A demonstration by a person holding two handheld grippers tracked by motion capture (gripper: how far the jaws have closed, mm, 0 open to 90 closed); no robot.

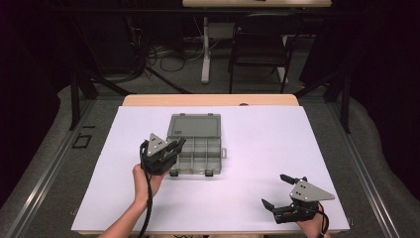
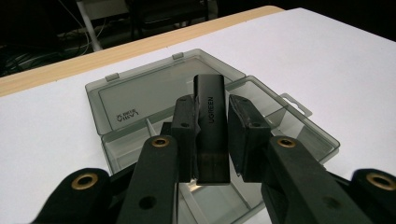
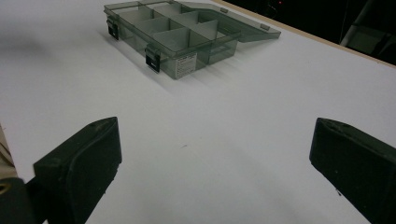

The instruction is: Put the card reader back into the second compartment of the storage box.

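Right tool: the right tool point(image 1: 283, 190) sits low at the lower right of the high view, its jaws spread wide with nothing between them; in the right gripper view bare white surface point(image 3: 224, 140) lies between the two pads.
Left tool: the left tool point(image 1: 174, 147) is left of centre in the high view, jaws clamped on the small black oblong plastic adapter with light lettering point(image 2: 211, 126), which stands upright between the pads in the left gripper view.
Held thing, place: the adapter hangs just over the near left part of the box, above its compartments and not yet resting in one.
Box: the smoky translucent plastic compartment box point(image 1: 198, 154) lies at the centre of the high view, its lid point(image 1: 193, 126) folded flat back toward the far edge; the compartments look empty as far as can be seen.
Done: lid open, adapter picked up and brought to the box.
Left to do: by my reading, lower the adapter into a compartment, release it, and likely close the lid and latches.
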